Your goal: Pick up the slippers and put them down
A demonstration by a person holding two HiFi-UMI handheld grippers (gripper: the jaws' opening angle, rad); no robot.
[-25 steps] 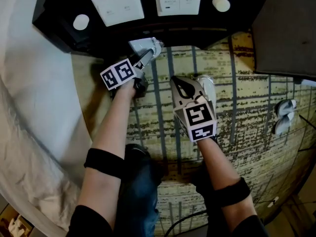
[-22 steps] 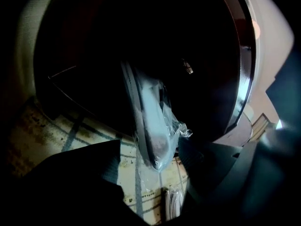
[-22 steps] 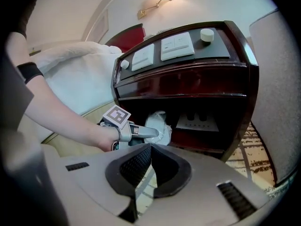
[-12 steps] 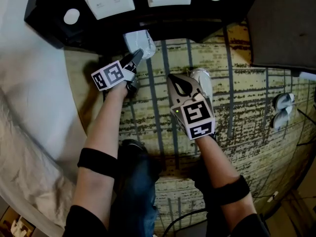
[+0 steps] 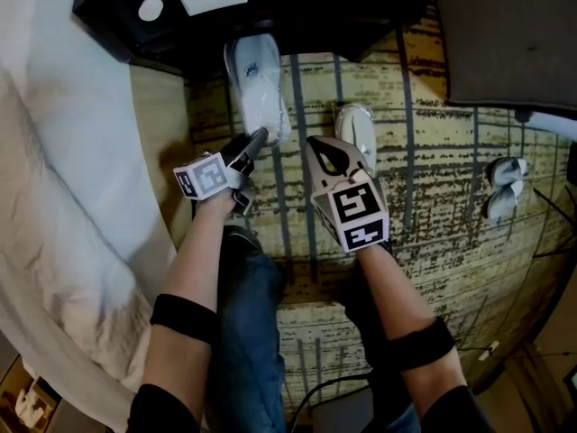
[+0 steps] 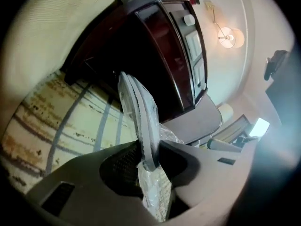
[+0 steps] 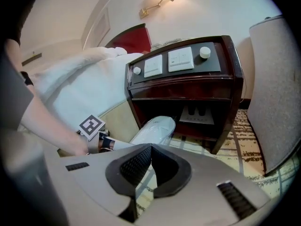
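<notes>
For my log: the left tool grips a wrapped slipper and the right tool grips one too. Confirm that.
Not the right tool: the right gripper view shows its jaws shut on nothing. The left tool, just closed, does grip a wrapped slipper.

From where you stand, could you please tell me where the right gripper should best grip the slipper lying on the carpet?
Probably its near end, approached low from the person's side: the slipper lies flat on the carpet, lengthwise away from the right gripper, whose shut jaws must open first to pinch that edge.
</notes>
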